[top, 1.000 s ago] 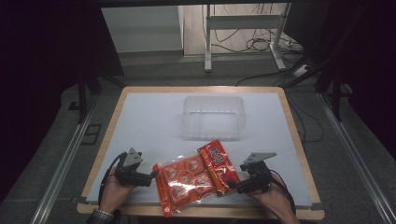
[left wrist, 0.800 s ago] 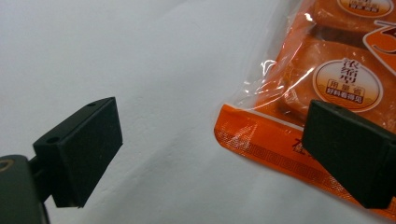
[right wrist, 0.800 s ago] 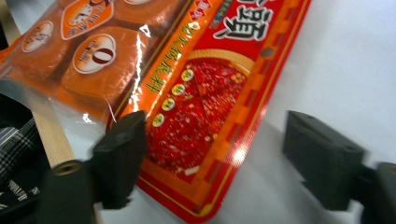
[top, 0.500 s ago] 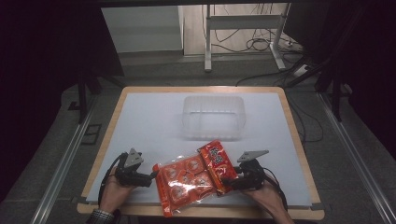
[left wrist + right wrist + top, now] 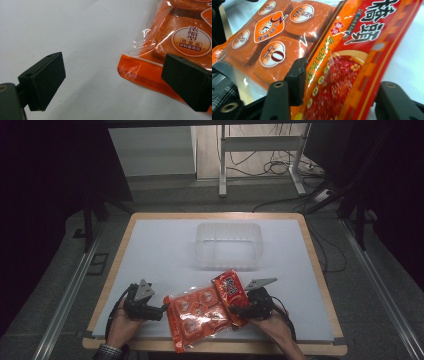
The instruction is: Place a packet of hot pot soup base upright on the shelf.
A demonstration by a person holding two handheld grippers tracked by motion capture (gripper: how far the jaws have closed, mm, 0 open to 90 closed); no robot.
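2 packets: orange packet (image 5: 197, 312) and red packet (image 5: 231, 291), overlapping, just nearer the person than the clear tub (image 5: 229, 245) on the counter (image 5: 155, 245).
Left gripper (image 5: 159, 310): fingers wide, at the orange packet's corner.
Right gripper (image 5: 239, 310): fingers closed on the red packet's edge.

— Open (image 5: 150, 250) white table surface across the far left and far right; room there to pass.
— Blocked at centre back by the clear plastic tub (image 5: 229, 245).
— Near edge crowded: orange snack packet (image 5: 197, 315) lying between left gripper (image 5: 159, 311) and right gripper (image 5: 239, 310).
— Left gripper's jaws spread wide, bare table between them, packet corner just beside one.
— Right gripper's jaws straddling the packet's red header; no gap there.
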